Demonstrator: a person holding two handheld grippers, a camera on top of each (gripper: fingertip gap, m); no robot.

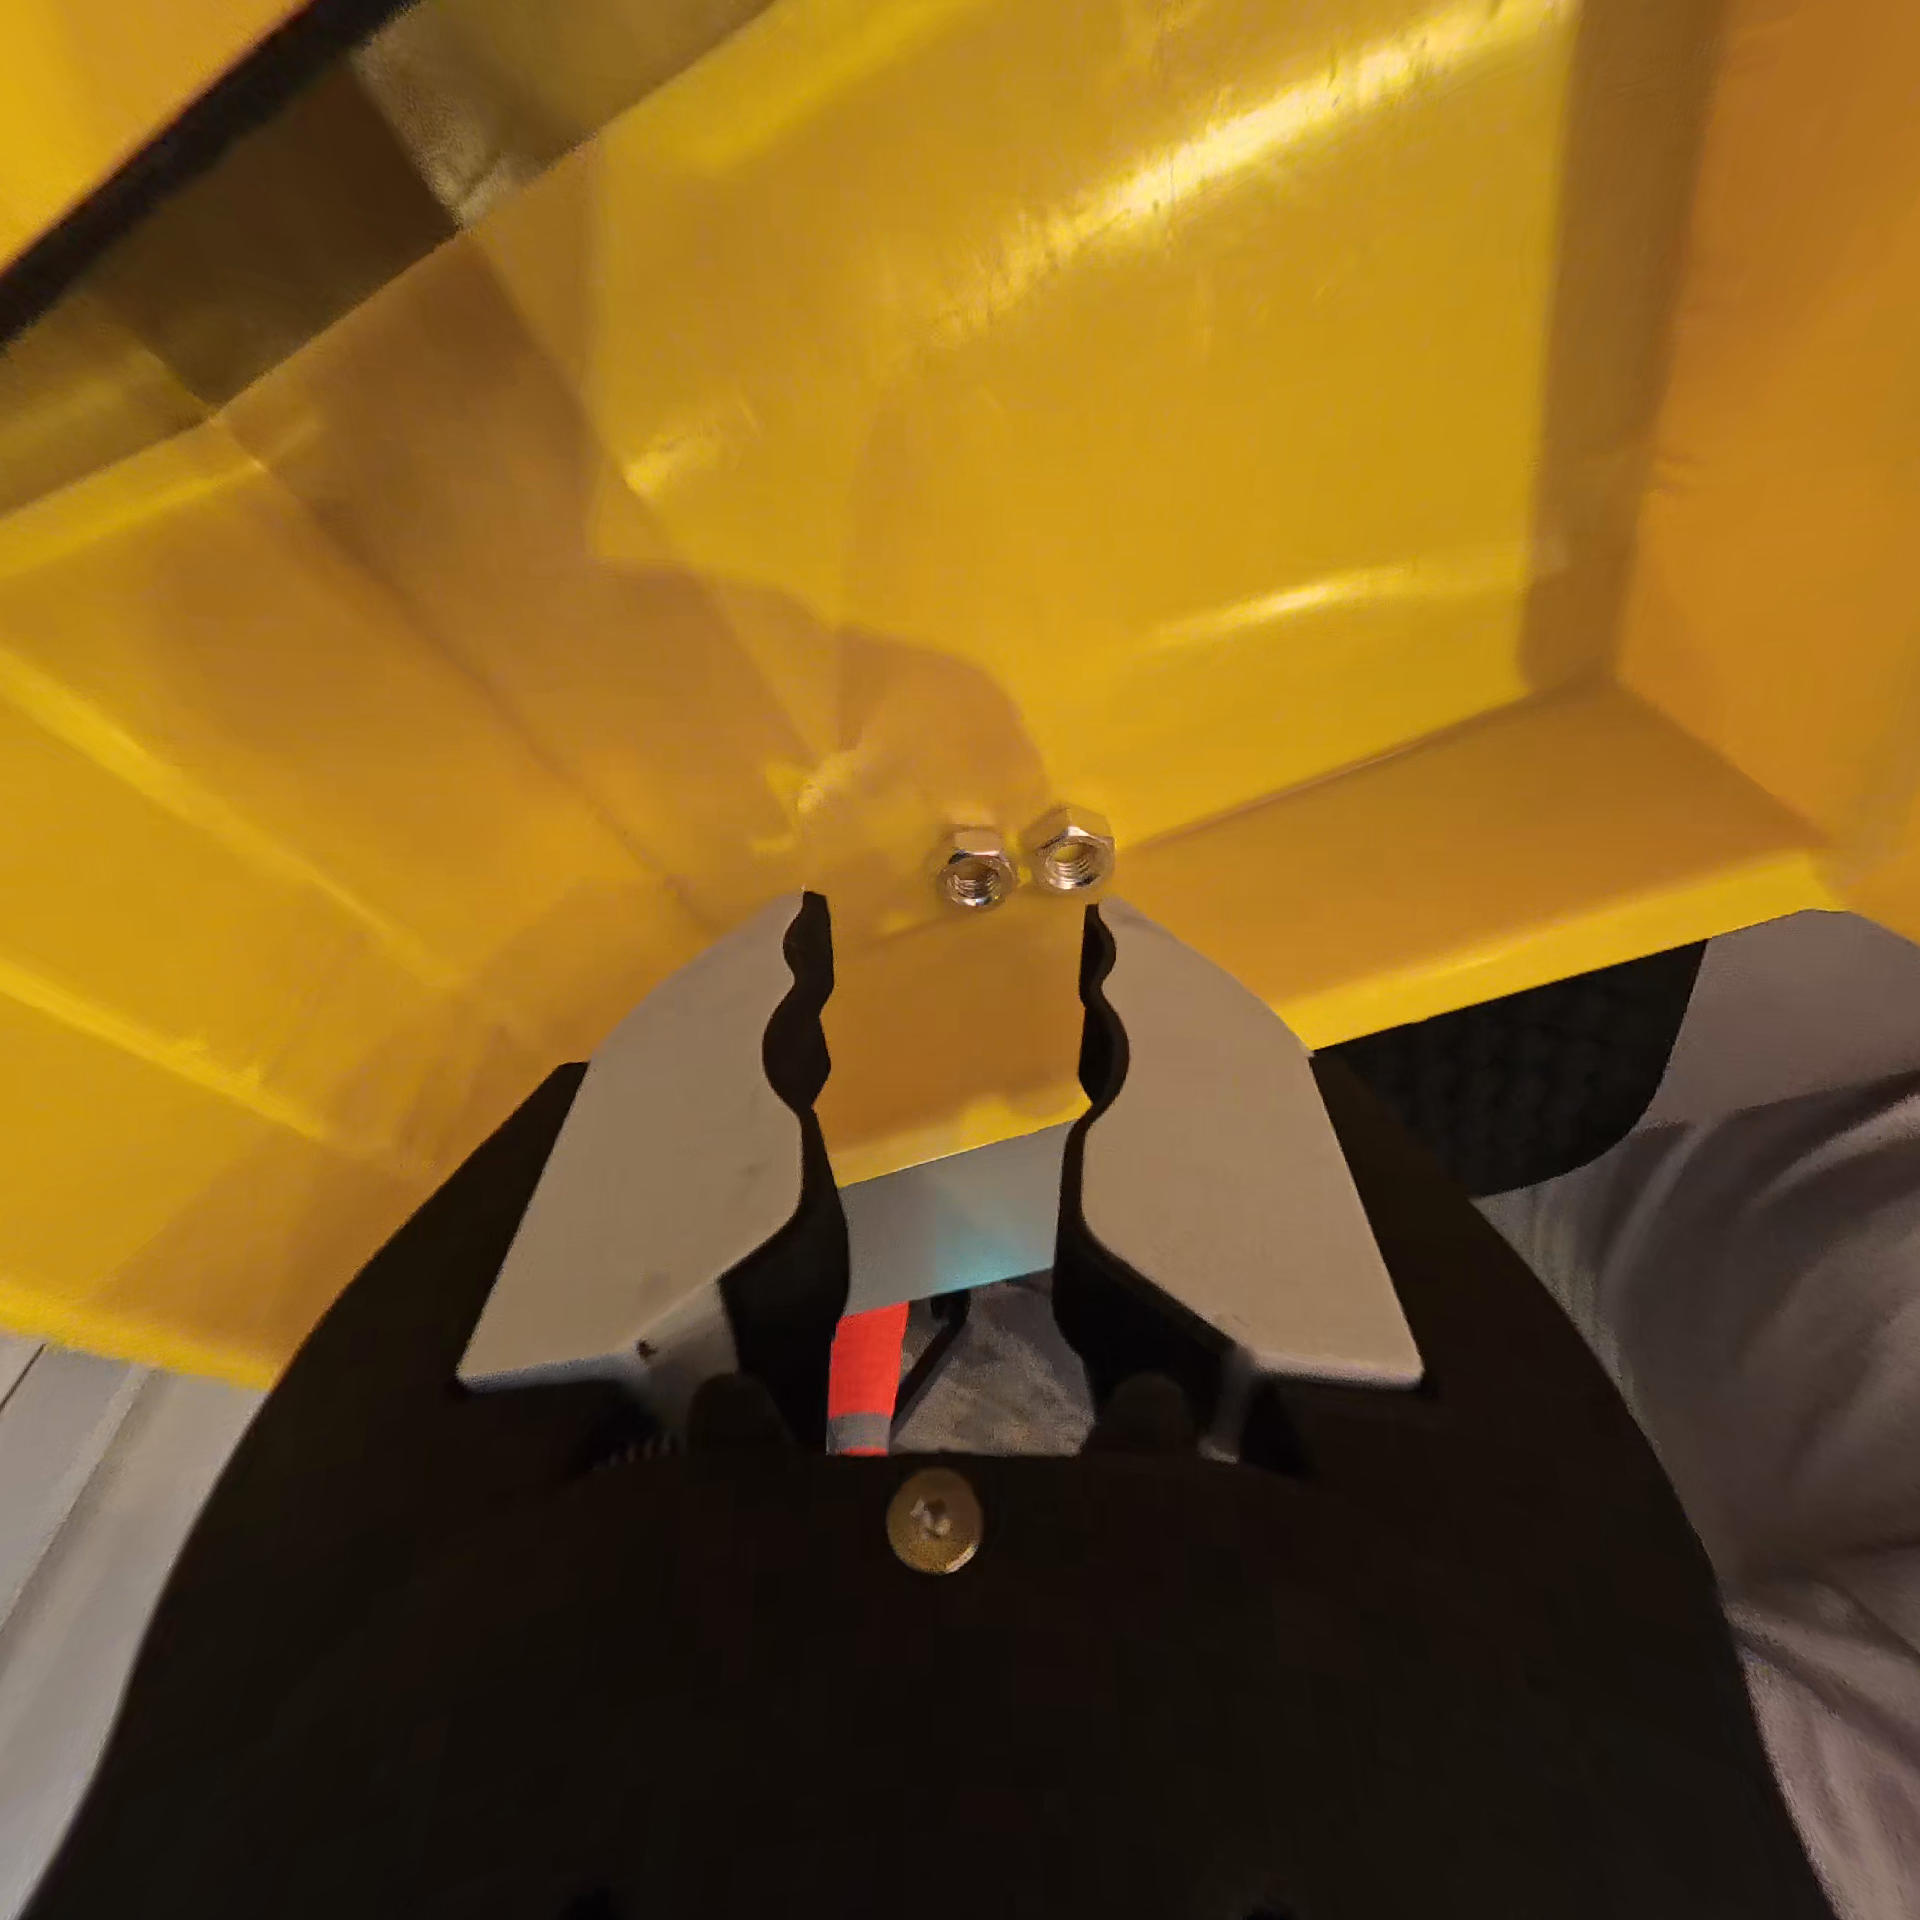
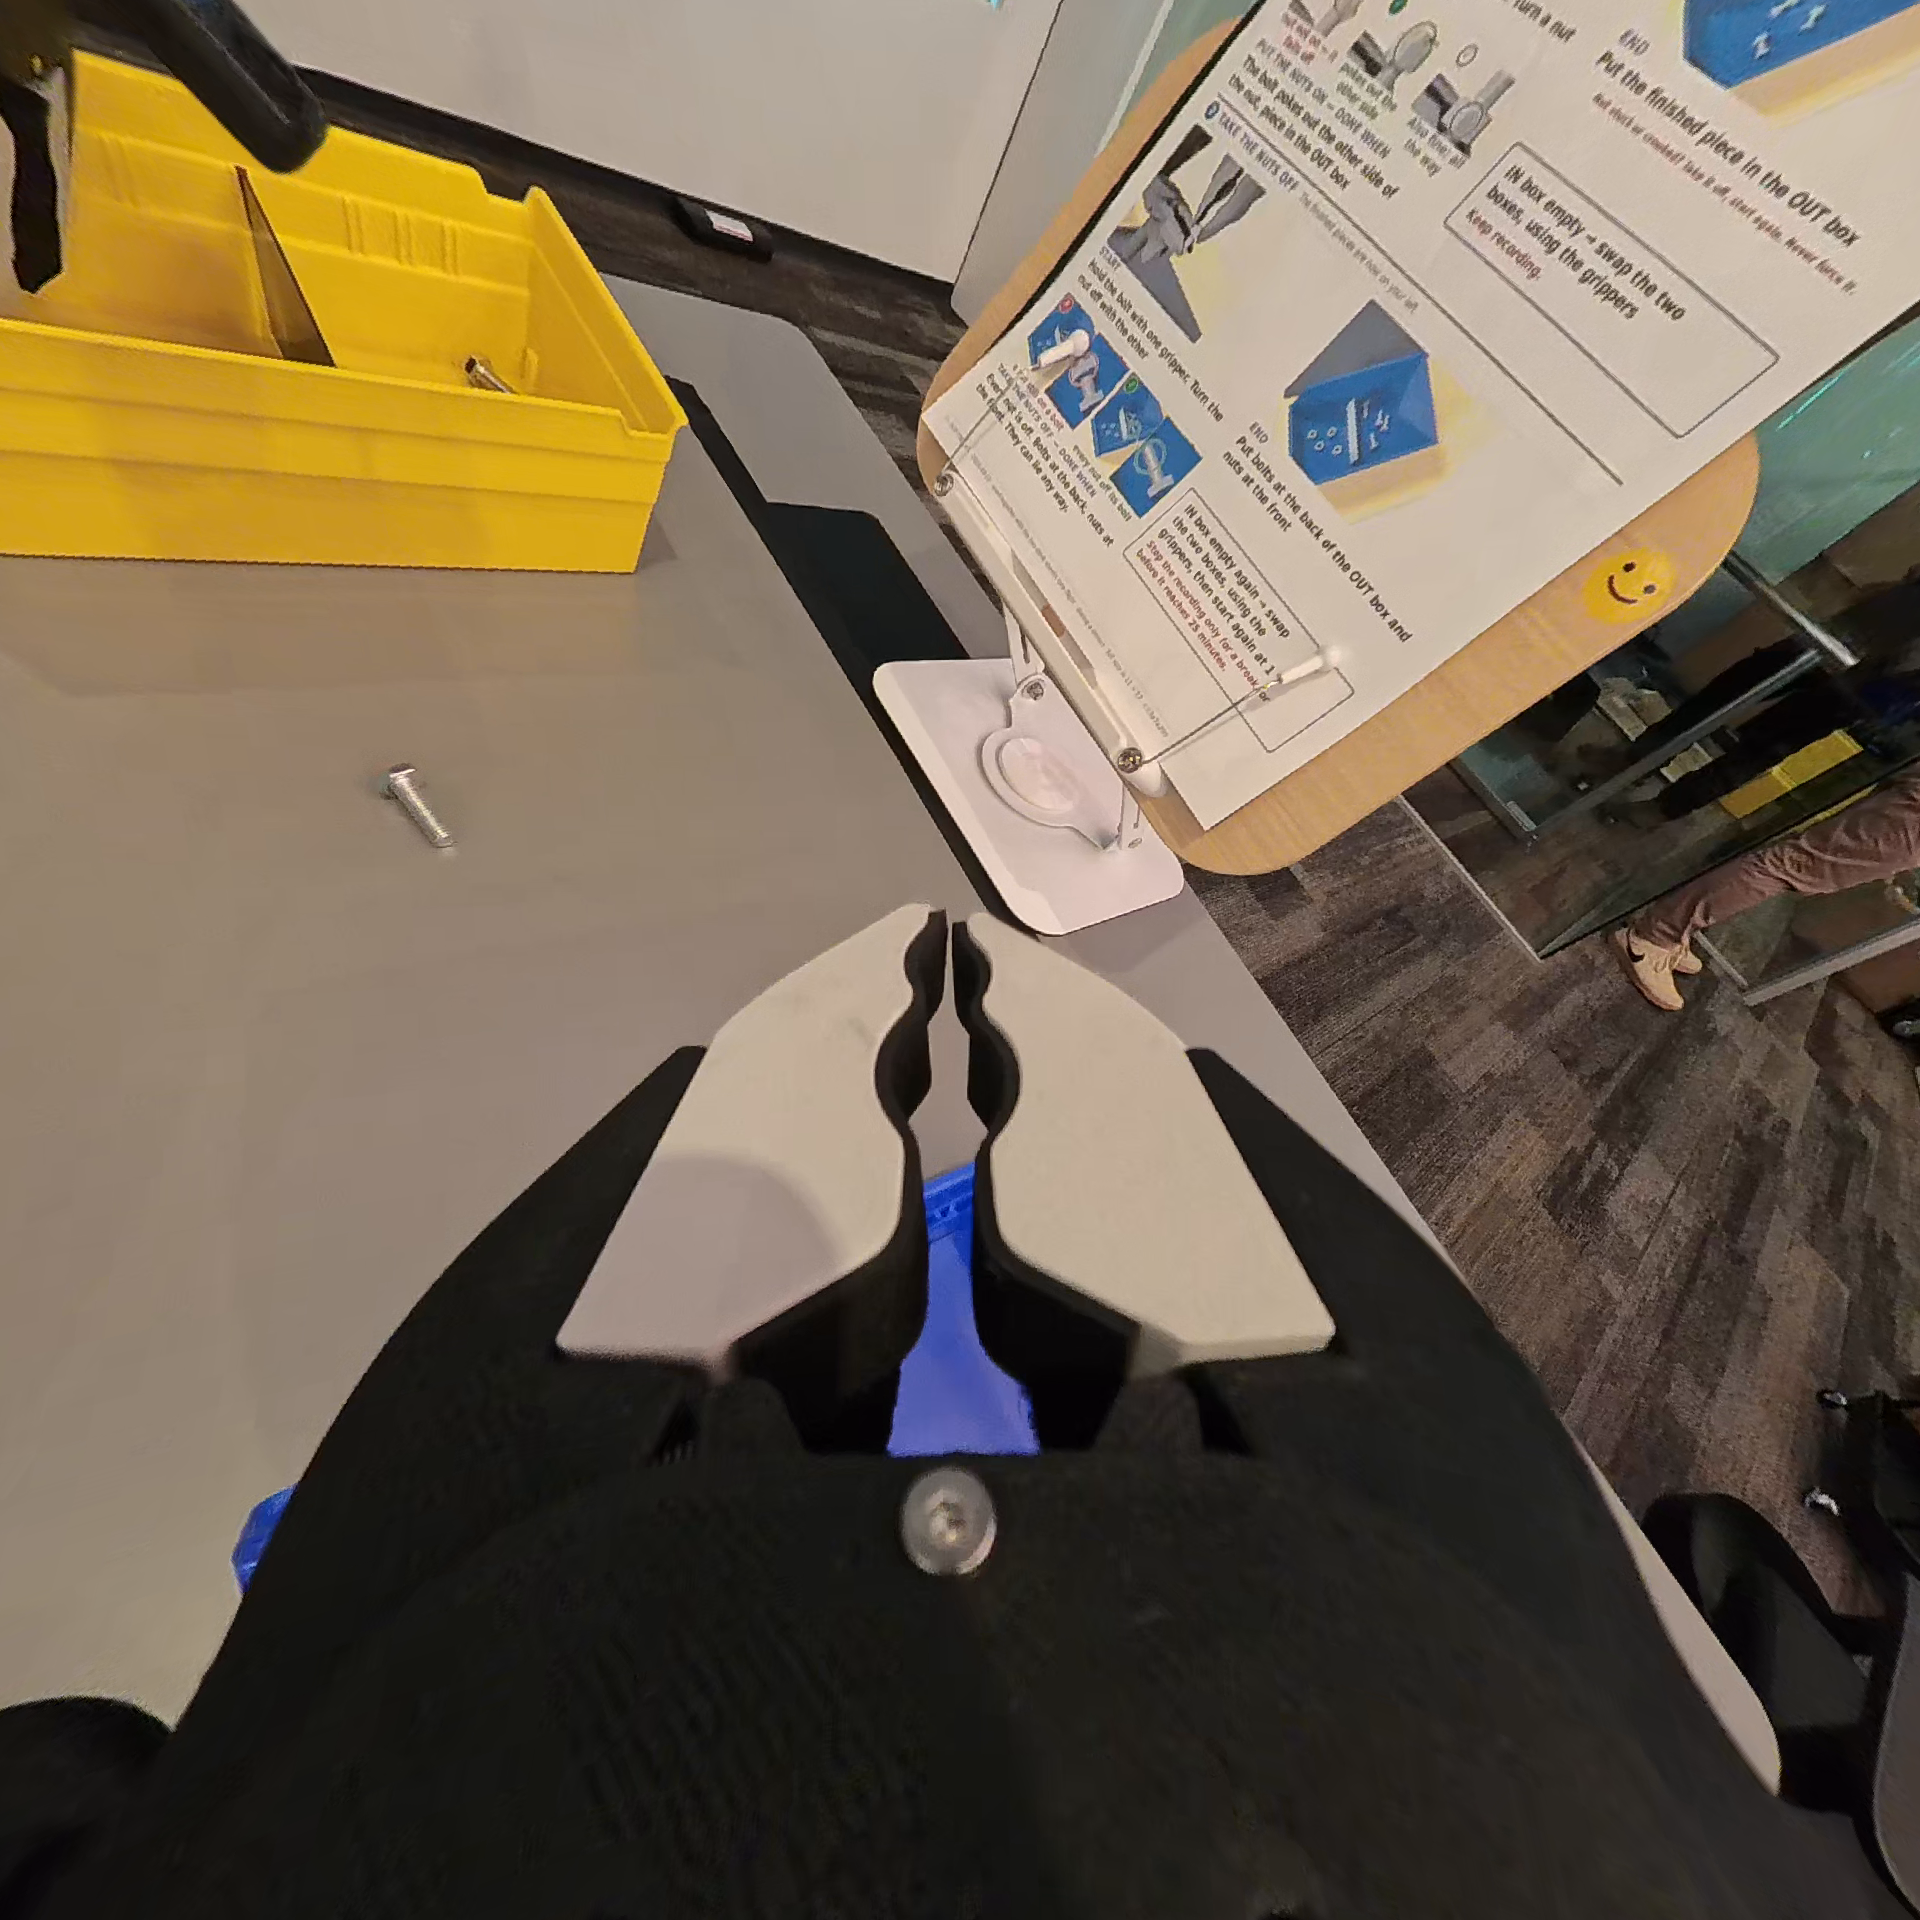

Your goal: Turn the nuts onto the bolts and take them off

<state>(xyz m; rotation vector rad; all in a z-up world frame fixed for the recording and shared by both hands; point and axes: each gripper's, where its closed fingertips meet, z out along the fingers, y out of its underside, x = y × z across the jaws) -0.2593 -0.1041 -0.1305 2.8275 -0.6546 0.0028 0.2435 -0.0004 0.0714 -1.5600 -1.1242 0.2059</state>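
Observation:
In the left wrist view my left gripper [image 1: 951, 904] is open and empty, held inside the yellow bin [image 1: 1247, 416]. Two silver nuts [image 1: 968, 882] [image 1: 1070, 861] lie side by side on the bin floor, just past my fingertips and nearer the right one. In the right wrist view my right gripper [image 2: 951, 925] is shut on nothing, low over the grey table [image 2: 312, 1039]. A loose silver bolt [image 2: 418, 803] lies on the table, ahead and to the left. The yellow bin [image 2: 312, 468] stands at the far left with another bolt [image 2: 488, 374] in its right compartment. The left gripper [image 2: 31, 156] shows above the bin.
A blue bin [image 2: 951, 1340] sits under my right gripper, mostly hidden. A white stand [image 2: 1029, 810] at the table's right edge holds a tilted instruction board [image 2: 1455, 416]. Carpeted floor lies beyond the edge. A person's leg and shoe [image 2: 1652, 961] show at far right. Left tips to right tips: about 55 cm.

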